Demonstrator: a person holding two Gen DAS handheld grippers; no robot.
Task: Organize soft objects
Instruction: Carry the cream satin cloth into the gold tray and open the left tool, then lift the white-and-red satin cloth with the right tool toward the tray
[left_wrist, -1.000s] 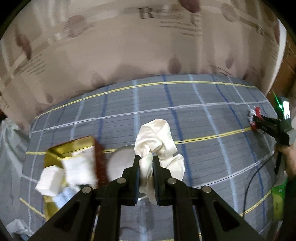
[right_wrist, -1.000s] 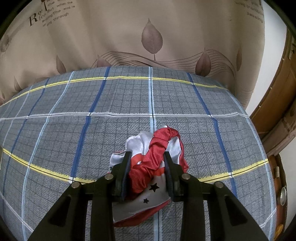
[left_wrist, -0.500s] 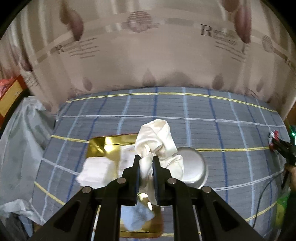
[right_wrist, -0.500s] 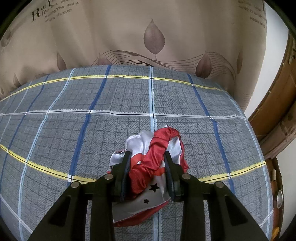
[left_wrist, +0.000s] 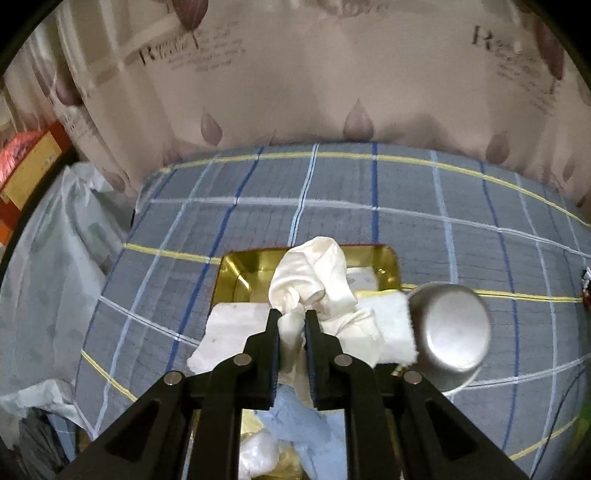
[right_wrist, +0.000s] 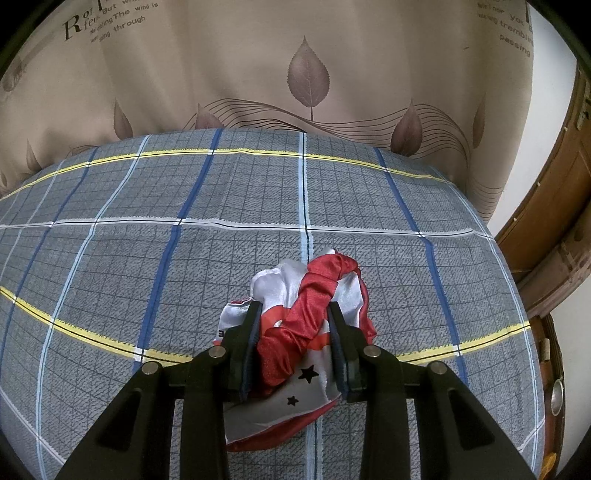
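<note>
Since the earlier left wrist frames the view has slid across the bed: the gold tin (left_wrist: 236, 273), which lay at the lower left a second ago, now sits at centre frame directly behind the left gripper (left_wrist: 292, 319), and the steel bowl (left_wrist: 452, 328) has shifted from just behind the jaws to the right of them. The left gripper is clamped tight on a cream satin cloth (left_wrist: 314, 280), whose knotted bulk rises above the fingertips and covers the middle of the tin. White folded cloths (left_wrist: 232, 332) spill over the tin's near rim, and a pale blue cloth (left_wrist: 295, 417) lies at lower centre, largely hidden behind the black fingers; what sits at the tin's bottom edge is cut off and blurred. The bowl is tilted and smeared by motion. At the far right edge a red speck is too small to identify. In the right wrist view nothing has changed: the right gripper (right_wrist: 293, 325) is closed on a red and white satin cloth with black stars (right_wrist: 314, 295), bunched on the grey plaid bedsheet (right_wrist: 147, 240) at lower centre, its lower folds hidden beneath the jaws.
</note>
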